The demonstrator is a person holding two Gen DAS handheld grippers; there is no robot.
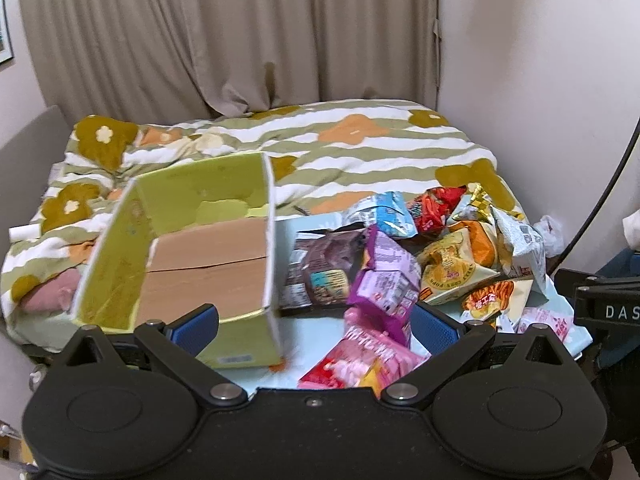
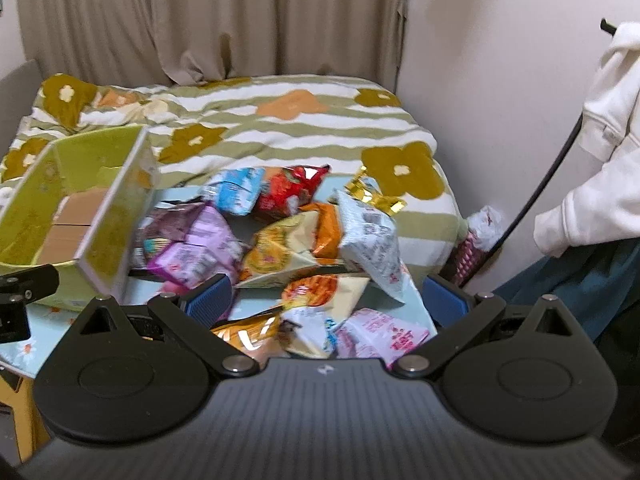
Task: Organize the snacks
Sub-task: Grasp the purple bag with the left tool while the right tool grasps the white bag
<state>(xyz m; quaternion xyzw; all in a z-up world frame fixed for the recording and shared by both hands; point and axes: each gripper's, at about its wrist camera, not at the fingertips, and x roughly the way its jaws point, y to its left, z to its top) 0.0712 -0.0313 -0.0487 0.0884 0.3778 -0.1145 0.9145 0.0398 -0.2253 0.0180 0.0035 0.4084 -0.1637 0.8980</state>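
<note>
Left hand-held gripper [image 1: 314, 326]: jaws spread wide, nothing clamped. One blue pad [image 1: 198, 326] is seen just inside the near wall of the box [image 1: 208, 264], lower centre-left of the left wrist view; contact can't be told. Box is open-topped, green outside, brown cardboard floor, set on the pale blue surface [image 1: 316, 320] at left.

Right hand-held gripper [image 2: 328, 300]: jaws also apart, nothing held, poised over the snacks [image 2: 296, 240]. Snacks are piled loose on the surface, centre to right of frame, just beside the box. Purple pack [image 1: 384, 276] lies nearest the box wall. Striped floral bed [image 2: 288, 120] is seen behind.
</note>
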